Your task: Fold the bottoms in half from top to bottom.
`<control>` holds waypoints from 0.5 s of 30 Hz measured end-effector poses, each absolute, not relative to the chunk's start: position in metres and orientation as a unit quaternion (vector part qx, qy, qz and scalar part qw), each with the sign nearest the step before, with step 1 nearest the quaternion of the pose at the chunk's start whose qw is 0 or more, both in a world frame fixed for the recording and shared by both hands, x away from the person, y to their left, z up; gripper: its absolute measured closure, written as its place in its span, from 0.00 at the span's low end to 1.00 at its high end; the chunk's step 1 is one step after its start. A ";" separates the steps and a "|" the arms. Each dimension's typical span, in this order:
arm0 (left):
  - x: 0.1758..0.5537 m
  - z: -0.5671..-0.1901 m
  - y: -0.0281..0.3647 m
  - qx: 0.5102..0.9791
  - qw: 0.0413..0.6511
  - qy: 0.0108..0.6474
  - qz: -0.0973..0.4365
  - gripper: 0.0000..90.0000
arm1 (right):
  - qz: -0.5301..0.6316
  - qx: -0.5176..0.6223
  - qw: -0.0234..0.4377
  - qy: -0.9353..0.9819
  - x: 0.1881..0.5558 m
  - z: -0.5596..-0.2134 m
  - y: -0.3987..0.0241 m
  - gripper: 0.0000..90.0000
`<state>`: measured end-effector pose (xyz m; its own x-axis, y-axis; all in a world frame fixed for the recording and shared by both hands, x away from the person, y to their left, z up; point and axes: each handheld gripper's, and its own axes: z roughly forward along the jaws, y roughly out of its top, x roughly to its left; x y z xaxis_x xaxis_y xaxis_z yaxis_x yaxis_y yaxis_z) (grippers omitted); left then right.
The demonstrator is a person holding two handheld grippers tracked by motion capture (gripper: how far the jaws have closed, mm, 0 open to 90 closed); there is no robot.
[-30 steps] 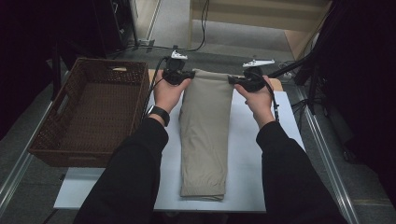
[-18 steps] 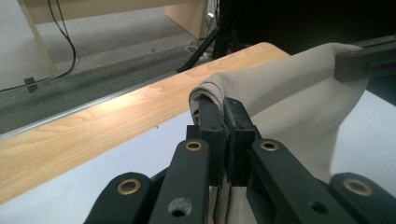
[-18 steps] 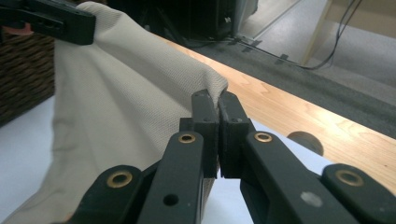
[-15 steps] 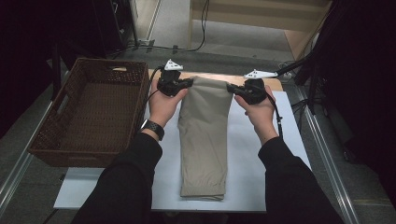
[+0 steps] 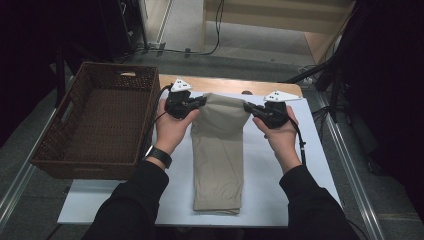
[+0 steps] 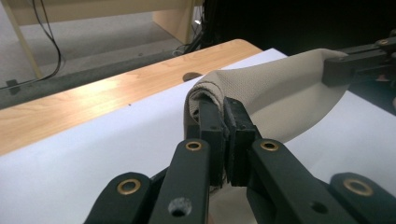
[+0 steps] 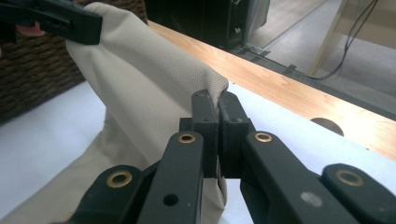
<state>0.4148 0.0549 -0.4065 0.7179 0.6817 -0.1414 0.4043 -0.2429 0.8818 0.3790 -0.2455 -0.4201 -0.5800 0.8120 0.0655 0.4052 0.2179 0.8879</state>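
Both grippers drawn nearer, left gripper, right gripper clamping beige trousers' lifted far edge.

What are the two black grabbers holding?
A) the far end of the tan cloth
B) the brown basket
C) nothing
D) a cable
A: the left gripper and the right gripper are each clamped on a far corner of the tan cloth, lifting that end off the table.

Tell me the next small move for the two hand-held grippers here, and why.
Probably carry the far end toward the near hem to fold the beige trousers in half. The left hand-held gripper and right hand-held gripper are each shut on a far corner, which is lifted off the white sheet.
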 end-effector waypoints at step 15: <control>0.380 -0.423 0.065 0.775 0.516 0.343 0.127 0.98 | 0.485 0.390 0.213 0.753 0.347 -0.434 -0.243 0.96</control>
<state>0.3803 0.0647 -0.4225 0.7326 0.6623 -0.1569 0.4007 -0.2332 0.8861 0.3470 -0.2425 -0.4340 -0.6050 0.7942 0.0570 0.3809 0.2258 0.8966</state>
